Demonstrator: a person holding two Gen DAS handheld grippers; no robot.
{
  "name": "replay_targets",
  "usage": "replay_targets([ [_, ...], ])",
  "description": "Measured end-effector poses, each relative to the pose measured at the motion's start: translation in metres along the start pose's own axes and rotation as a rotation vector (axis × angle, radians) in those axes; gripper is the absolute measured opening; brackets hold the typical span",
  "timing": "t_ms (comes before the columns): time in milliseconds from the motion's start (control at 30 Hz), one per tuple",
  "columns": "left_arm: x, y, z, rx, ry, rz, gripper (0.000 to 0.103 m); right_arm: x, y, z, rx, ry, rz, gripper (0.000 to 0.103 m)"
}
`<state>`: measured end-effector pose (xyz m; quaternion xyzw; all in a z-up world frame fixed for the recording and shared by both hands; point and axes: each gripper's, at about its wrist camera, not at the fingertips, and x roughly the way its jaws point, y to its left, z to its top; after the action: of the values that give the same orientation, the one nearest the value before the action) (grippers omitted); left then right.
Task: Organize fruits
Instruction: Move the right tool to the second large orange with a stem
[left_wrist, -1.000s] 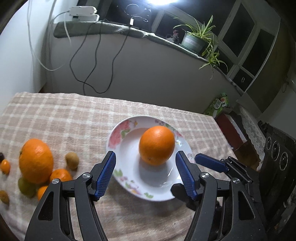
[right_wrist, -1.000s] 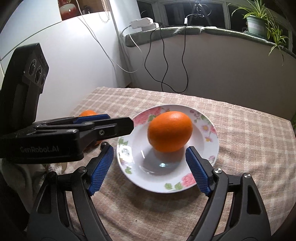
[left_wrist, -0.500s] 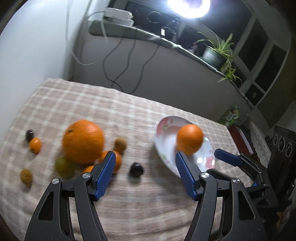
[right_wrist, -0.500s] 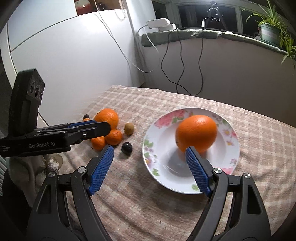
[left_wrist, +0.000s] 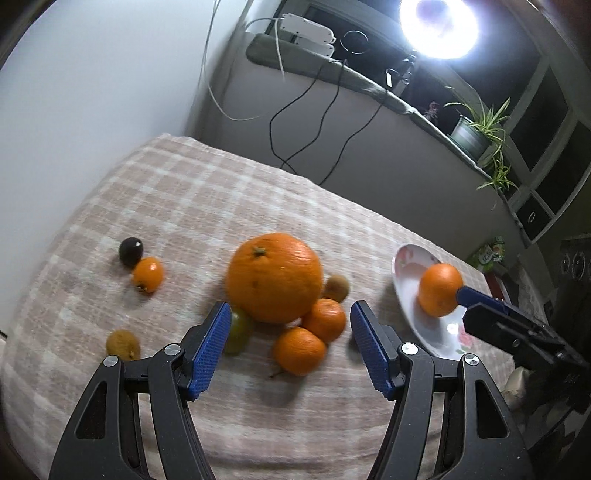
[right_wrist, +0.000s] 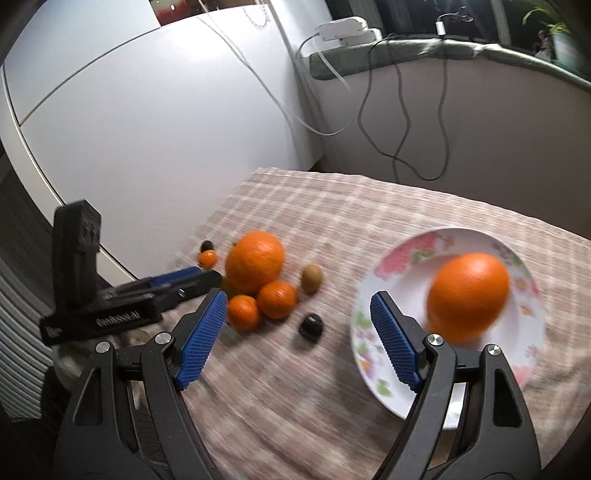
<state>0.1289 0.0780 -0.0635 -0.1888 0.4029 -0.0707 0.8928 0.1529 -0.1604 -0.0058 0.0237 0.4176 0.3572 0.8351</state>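
One large orange (left_wrist: 274, 277) sat on the checked tablecloth (left_wrist: 192, 206) with its stem end turned up and slightly away from the left camera; it is near round, so no long axis could be told. Touching its near side lay two mandarins (left_wrist: 325, 319) (left_wrist: 299, 350), with a greenish fruit (left_wrist: 238, 330) tucked at its left front and one kiwi (left_wrist: 336, 288) just behind on the right. Left of the big orange were a small orange fruit (left_wrist: 147, 274) touching a dark plum-like fruit (left_wrist: 130, 251), and nearer the camera a second kiwi (left_wrist: 123, 344). A second large orange (right_wrist: 467, 295) rested in the one flowered plate (right_wrist: 391, 258), well to the right of the first. Only the right wrist view showed another dark fruit (right_wrist: 311, 325) on the cloth between the cluster and the plate; only the left wrist view showed the second kiwi and the bright lamp (left_wrist: 437, 27). The left gripper (left_wrist: 288, 345) hung just above and before the cluster, jaws parted and grasping nothing. The right gripper (right_wrist: 297, 338) was likewise spread and empty, its right finger over the plate's near rim.
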Motion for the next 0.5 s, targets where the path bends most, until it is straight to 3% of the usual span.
replay_targets([
  [333, 0.018, 0.013, 0.008, -0.009, 0.033, -0.008, 0.067, 0.055, 0.013, 0.035, 0.053, 0.092, 0.124, 0.083],
  [500, 0.024, 0.015, 0.012, -0.013, 0.045, -0.019, 0.067, 0.079, 0.01, 0.044, 0.122, 0.143, 0.19, 0.07],
])
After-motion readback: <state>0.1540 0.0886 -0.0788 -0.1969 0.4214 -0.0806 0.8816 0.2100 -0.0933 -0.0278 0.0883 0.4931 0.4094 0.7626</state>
